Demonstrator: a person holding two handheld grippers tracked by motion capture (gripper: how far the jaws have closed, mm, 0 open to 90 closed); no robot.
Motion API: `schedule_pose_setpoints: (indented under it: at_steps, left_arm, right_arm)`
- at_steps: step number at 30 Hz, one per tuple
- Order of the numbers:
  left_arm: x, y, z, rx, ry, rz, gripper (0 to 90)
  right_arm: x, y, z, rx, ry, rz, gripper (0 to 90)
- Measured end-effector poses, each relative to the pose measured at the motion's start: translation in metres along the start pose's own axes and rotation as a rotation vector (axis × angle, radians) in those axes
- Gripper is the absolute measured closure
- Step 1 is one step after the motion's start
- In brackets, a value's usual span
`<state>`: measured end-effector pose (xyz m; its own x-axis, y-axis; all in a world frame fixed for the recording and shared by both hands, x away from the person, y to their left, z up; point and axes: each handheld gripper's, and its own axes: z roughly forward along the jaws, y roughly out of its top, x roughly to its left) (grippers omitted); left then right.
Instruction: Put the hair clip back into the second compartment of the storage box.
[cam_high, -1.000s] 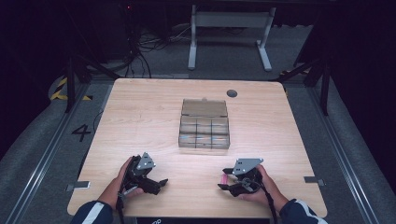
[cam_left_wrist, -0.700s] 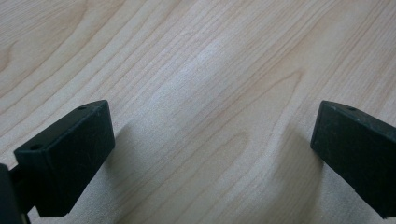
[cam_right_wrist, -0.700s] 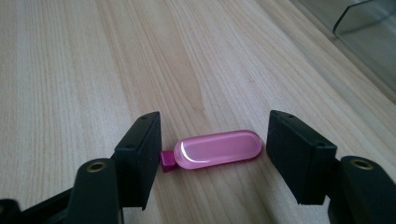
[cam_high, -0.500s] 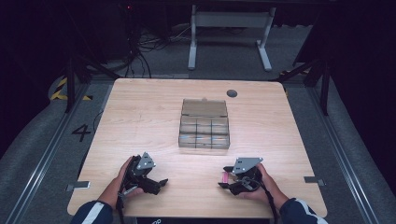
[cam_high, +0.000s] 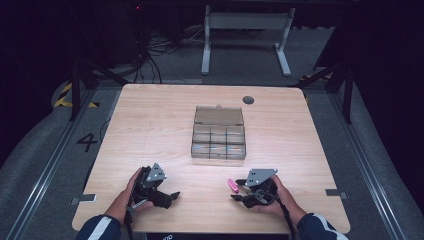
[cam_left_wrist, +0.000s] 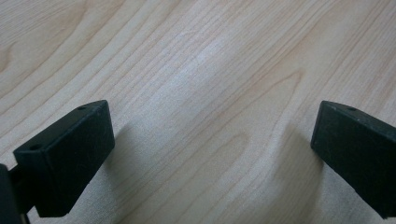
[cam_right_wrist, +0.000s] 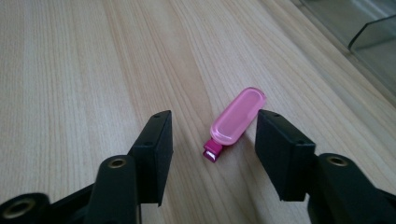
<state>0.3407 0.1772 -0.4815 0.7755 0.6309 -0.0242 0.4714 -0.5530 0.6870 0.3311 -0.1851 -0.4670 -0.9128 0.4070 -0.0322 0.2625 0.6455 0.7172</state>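
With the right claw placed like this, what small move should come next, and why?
Probably close the right claw on the pink clip: its jaws are open, the clip lies flat on the table between them, nearer one jaw, untouched.

The surface (cam_high: 150, 130) is bright and evenly lit from above, while the floor around it is very dark. In the left gripper view the jaws throw soft shadows on the wood. Both gripper views are slightly blurred, and the high view is grainy.

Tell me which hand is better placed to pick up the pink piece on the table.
Right. The right tongs are open with the pink piece lying between the jaws; the left tongs are open over bare table.
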Motion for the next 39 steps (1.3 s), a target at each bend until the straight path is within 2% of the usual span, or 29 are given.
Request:
schedule_pose_setpoints:
  at_steps: [2,7,11,21,39]
  left_arm:
    - [0.000,0.000,0.000,0.002,0.001,0.001,0.1]
    - [0.000,0.000,0.000,0.001,0.001,0.001,0.1]
    - [0.000,0.000,0.000,0.002,0.000,0.000,0.1]
    - [0.000,0.000,0.000,0.002,0.000,0.000,0.1]
    - [0.000,0.000,0.000,0.002,0.001,0.001,0.1]
  right_arm:
    - [0.000,0.001,0.002,-0.004,-0.004,0.004,52.0]
    - [-0.001,0.004,0.003,-0.004,-0.026,0.036,67.5]
    - [-0.002,0.005,0.003,0.003,-0.027,0.034,75.9]
    - [-0.005,0.005,0.000,0.013,-0.022,0.034,76.6]
    - [-0.010,0.015,-0.018,-0.022,-0.056,0.004,76.7]
